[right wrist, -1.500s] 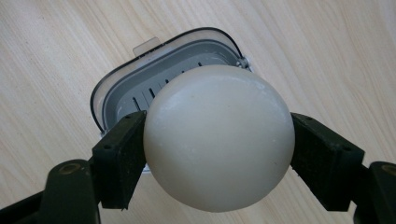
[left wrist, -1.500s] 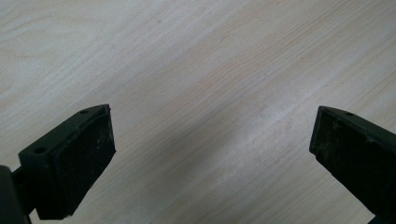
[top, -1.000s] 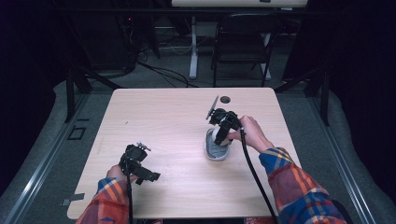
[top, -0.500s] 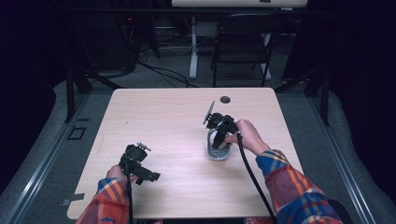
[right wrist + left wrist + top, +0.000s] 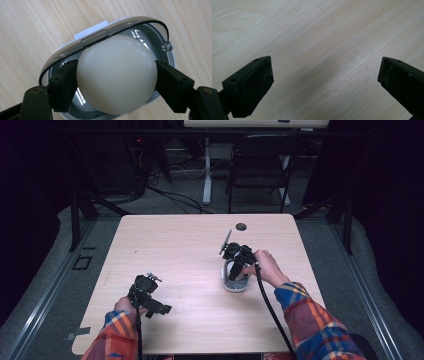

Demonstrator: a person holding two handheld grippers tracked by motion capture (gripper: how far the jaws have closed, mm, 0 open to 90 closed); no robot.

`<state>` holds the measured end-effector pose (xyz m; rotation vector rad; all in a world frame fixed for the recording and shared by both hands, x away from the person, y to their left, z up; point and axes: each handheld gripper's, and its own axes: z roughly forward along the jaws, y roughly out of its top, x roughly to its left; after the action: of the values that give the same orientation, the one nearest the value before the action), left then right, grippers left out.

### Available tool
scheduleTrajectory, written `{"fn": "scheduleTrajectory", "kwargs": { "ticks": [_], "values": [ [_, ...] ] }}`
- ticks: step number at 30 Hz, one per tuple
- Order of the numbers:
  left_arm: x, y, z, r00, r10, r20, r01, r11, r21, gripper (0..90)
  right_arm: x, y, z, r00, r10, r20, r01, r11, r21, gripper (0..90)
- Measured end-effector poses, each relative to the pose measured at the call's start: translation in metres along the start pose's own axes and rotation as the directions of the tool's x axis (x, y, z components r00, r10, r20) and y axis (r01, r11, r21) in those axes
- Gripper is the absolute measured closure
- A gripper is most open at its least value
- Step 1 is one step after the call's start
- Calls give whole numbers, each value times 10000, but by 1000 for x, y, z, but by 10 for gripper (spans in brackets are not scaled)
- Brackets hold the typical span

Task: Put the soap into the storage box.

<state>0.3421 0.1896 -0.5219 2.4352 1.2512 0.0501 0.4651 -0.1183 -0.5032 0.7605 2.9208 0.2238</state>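
A smooth white egg-shaped ball (image 5: 116,75) is clamped between the two black pads of my right gripper (image 5: 117,83), which is shut on it. Right behind the ball lies a small oval metal dish (image 5: 62,53) with a shiny inside, a white rim and a thin wire along its edge. I cannot tell whether the ball touches the dish's bottom. In the high view the right gripper (image 5: 236,262) hangs over that dish (image 5: 235,286), right of the table's middle. My left gripper (image 5: 159,307) rests near the front left edge, open, with its jaws (image 5: 324,82) wide apart over bare wood.
The light wooden table (image 5: 175,250) has a dark round cable hole (image 5: 241,226) near its far edge. A black cable (image 5: 270,310) trails from the right gripper along the plaid sleeve. A black chair (image 5: 260,165) stands beyond the table.
The right gripper with the ball has shifted slightly toward the person and down over the dish. The left gripper has stayed where it was.
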Motion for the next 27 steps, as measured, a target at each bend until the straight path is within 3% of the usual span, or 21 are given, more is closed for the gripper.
{"fn": "scheduleTrajectory", "kwargs": {
  "ticks": [19,27],
  "values": [
    [0,0,0,10000,-5,-25,5,10000,-3,1,-4,-8,1,9988,288,-395,-304,9987,-412,224],
    [0,0,0,10000,-4,-28,4,10000,-4,1,-2,-11,-7,9994,236,-255,-247,9986,-464,205]
  ]
}}
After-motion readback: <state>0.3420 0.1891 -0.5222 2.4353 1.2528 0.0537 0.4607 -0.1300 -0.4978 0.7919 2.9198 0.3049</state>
